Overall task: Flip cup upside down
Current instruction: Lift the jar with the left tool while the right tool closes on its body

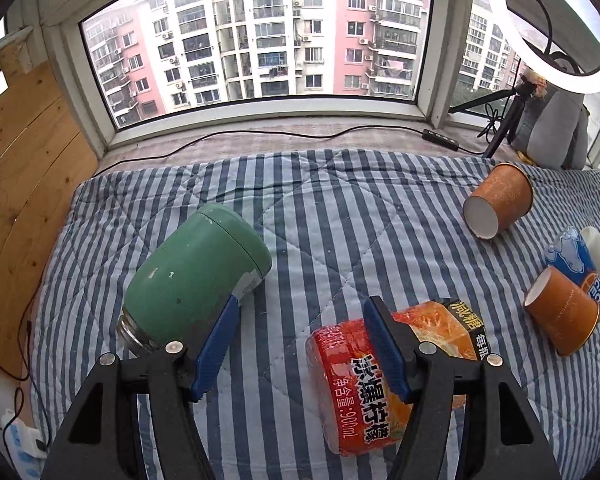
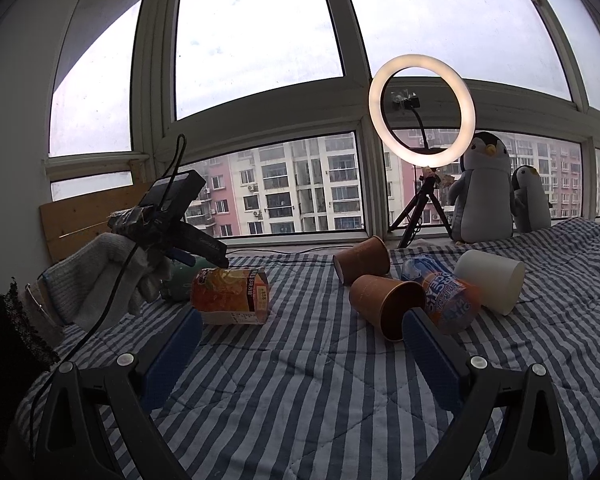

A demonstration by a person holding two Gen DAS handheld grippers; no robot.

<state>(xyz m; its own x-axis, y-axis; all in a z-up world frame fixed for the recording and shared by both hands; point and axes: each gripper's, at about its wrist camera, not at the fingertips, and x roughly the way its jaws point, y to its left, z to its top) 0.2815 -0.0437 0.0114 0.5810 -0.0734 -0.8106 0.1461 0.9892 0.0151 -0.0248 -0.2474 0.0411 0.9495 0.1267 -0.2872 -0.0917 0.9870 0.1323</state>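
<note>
Several cups lie on their sides on the striped quilt. A green insulated cup (image 1: pixel 196 276) lies just left of my left gripper (image 1: pixel 300 308), which is open with nothing between its blue pads. An orange drink cup (image 1: pixel 396 376) lies behind its right finger. Two brown paper cups (image 1: pixel 498 206) (image 1: pixel 560 314) lie at the right. In the right wrist view the near paper cup (image 2: pixel 386 300) lies ahead of my open right gripper (image 2: pixel 300 328), with the far paper cup (image 2: pixel 362 258), a white cup (image 2: pixel 490 280) and a blue-orange bottle (image 2: pixel 446 294) beside it. The orange cup (image 2: pixel 230 294) and the left gripper (image 2: pixel 216 258) show at the left.
A ring light on a tripod (image 2: pixel 422 110) and two penguin plush toys (image 2: pixel 484 188) stand on the windowsill. A cable and remote (image 1: pixel 440 138) run along the sill. A wooden board (image 1: pixel 24 184) leans at the left. A power strip (image 1: pixel 20 444) lies at the lower left.
</note>
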